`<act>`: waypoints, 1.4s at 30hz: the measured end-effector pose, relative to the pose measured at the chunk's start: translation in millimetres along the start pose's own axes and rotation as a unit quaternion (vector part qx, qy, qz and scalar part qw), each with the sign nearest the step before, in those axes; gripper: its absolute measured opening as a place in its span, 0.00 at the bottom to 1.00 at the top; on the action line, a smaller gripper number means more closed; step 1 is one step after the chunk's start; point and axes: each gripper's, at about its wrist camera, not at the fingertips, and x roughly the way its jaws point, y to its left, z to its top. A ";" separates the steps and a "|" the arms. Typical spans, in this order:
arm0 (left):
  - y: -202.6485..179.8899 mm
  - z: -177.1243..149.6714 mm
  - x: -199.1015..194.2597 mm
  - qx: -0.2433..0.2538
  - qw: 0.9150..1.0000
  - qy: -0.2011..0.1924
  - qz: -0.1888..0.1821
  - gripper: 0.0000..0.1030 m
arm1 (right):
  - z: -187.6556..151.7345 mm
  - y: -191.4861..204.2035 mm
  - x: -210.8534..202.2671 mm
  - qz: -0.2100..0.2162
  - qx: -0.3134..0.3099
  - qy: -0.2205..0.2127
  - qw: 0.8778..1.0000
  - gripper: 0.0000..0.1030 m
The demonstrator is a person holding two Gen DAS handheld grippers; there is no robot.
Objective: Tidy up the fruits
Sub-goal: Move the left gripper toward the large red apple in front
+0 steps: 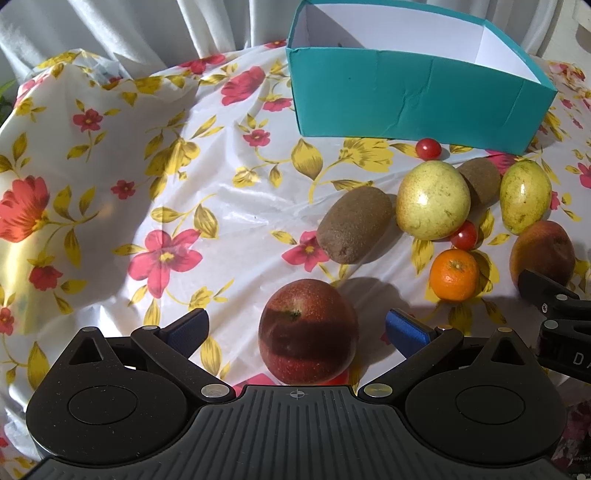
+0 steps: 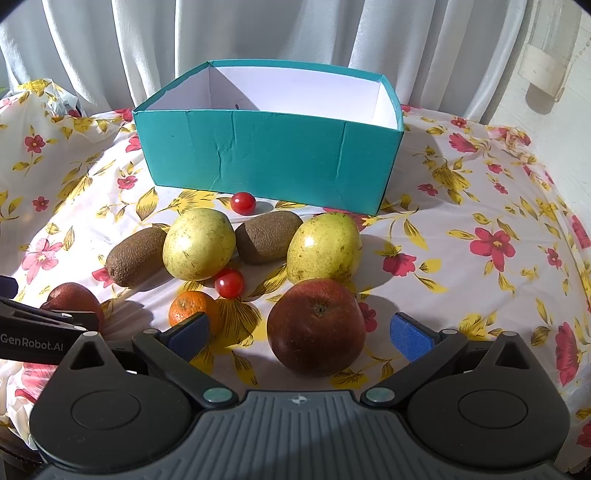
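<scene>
Two apples [image 2: 316, 326], two pears [image 2: 198, 243], two kiwis [image 2: 136, 261], two cherry tomatoes [image 2: 229, 283], one mandarin [image 2: 192, 310], one teal box [image 2: 273, 155] (nothing seen inside), left gripper [image 1: 297, 328] and right gripper [image 2: 301, 332] both spread wide, nothing gripped.

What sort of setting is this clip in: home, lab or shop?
Most likely a home: a table under a floral plastic tablecloth, pale curtains hanging behind it, and loose fruit beside a teal cardboard box.

surface: counter [image 2: 480, 206] under floral cloth [image 2: 461, 258] | back: teal box [image 2: 269, 155] | front of box: two cherry tomatoes [image 2: 243, 202], two kiwis [image 2: 135, 256], two pears [image 2: 199, 243], mandarin [image 2: 188, 310], two red apples [image 2: 316, 326]
</scene>
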 end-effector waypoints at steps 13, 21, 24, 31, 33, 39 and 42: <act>3.1 -2.6 2.3 -0.002 1.000 0.001 -0.009 1.00 | -1.6 -1.3 -1.0 0.008 -0.001 -0.004 1.000 1.00; 0.5 -2.9 4.9 0.002 1.000 0.009 -0.006 1.00 | -3.8 -2.5 -0.2 0.013 0.001 -0.002 1.000 1.00; 0.3 -2.8 5.8 0.002 1.000 0.010 -0.005 1.00 | -3.8 -2.6 0.6 0.012 0.002 0.000 1.000 1.00; 0.6 -2.2 6.9 0.001 1.000 0.012 -0.004 1.00 | -3.1 -3.1 2.1 0.012 0.001 0.001 1.000 1.00; 1.1 -1.6 7.4 0.001 1.000 0.013 -0.004 1.00 | -2.3 -2.9 2.6 0.012 0.000 0.002 1.000 1.00; 9.6 -1.5 -1.0 -0.011 1.000 -0.018 -0.018 1.00 | -0.8 -4.5 1.9 0.014 0.004 -0.003 1.000 1.00; 11.4 -0.6 0.1 -0.012 1.000 -0.020 -0.021 1.00 | -0.7 -6.2 3.5 0.014 0.007 -0.001 1.000 1.00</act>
